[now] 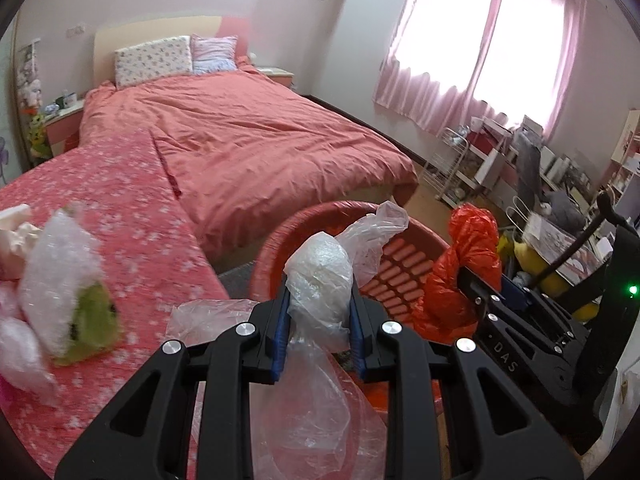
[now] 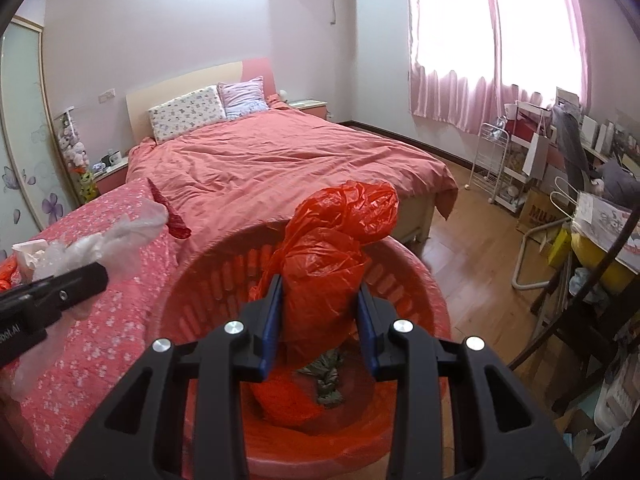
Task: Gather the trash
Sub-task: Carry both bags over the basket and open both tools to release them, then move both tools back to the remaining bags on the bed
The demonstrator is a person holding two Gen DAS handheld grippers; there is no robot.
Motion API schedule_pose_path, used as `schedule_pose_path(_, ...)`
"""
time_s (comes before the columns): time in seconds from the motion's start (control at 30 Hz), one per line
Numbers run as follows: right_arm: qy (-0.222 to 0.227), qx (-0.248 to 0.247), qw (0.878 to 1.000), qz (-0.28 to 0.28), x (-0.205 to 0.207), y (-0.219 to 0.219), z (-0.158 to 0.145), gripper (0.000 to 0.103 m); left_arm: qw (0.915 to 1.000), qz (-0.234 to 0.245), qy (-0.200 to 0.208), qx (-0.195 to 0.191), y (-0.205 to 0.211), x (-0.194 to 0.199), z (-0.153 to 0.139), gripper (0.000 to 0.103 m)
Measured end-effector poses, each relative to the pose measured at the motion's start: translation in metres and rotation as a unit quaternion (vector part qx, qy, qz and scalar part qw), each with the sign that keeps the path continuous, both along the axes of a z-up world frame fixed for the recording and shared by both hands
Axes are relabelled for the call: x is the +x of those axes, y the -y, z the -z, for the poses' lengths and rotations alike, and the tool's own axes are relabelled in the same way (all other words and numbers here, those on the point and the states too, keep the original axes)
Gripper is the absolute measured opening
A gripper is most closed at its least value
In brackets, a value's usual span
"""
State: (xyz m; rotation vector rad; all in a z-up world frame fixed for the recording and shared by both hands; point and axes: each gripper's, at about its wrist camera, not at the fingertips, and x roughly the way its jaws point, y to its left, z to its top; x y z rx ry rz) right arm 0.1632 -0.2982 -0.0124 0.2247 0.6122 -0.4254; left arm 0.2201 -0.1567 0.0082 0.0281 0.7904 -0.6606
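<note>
Your left gripper (image 1: pixel 320 304) is clamped part-closed on a wad of clear plastic (image 1: pixel 320 280), blue pads (image 1: pixel 280 332) pressing both sides, with loose film trailing down below the jaws. You hold it just at the near rim of the red basket (image 1: pixel 400 276), likely so it can drop straight in once released.

Your right gripper (image 2: pixel 320 308) is also squeezed onto trash: a crumpled red bag (image 2: pixel 332 256), pinched between both pads, top of the bag bulging above the fingertips. It hangs over the open basket (image 2: pixel 424 280), inside the rim line, so letting go should land it in the basket. Something dark and leafy (image 2: pixel 328 376) and more red plastic already lie at the basket bottom.

Both grippers sit close together over the basket; the right one shows at the right edge of the left view, the left one at the left edge of the right view.

More trash is not yet collected: bubble wrap (image 1: pixel 60 268) over a green item (image 1: pixel 92 324) and some pale packaging lie on the floral blanket (image 1: pixel 132 216) at the left, well apart from the basket. Blurred, so details unclear. A thin clear sheet (image 1: pixel 208 316) lies on the blanket edge just beside the left gripper.

Judgement: both loads are at the drop step; blanket pile comes next.
</note>
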Motion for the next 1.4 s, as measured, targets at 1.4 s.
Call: schedule_pose_path(1.4, -0.003, -0.012, 0.997, -0.080, 0.029, -0.075, -0.012, 0.053, 0.9927, -0.105, 0.042, 0.041, -0.109, 0.007, -0.014, 0.044)
